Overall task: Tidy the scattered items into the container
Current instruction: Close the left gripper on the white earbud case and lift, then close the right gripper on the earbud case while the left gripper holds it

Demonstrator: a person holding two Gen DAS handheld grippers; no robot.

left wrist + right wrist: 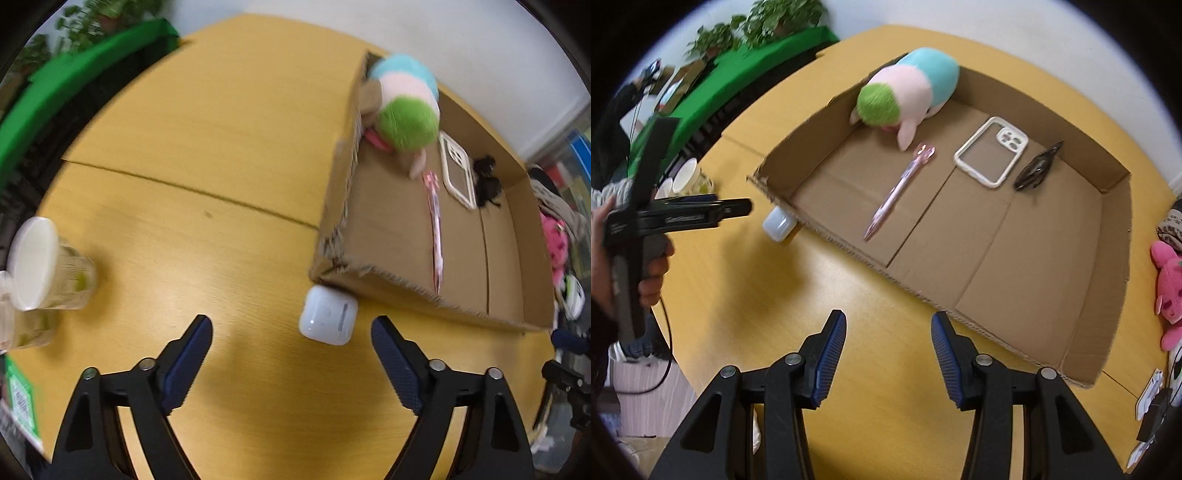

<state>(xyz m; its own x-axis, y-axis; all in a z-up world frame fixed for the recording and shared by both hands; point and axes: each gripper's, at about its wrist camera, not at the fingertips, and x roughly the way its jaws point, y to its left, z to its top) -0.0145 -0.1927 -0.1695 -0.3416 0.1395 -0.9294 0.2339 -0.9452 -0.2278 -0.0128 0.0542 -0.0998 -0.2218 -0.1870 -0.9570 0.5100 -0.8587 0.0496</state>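
Note:
A white earbud case lies on the yellow table against the near left corner of the cardboard box; it also shows in the right wrist view. My left gripper is open and empty, just short of the case. In the box lie a pastel plush toy, a pink pen, a clear phone case and a black hair clip. My right gripper is open and empty, above the table before the box's near wall. The left gripper shows from the side there.
Two paper cups with clear cups stand at the table's left edge. A pink plush lies right of the box. A green board and plants stand beyond the table's far left.

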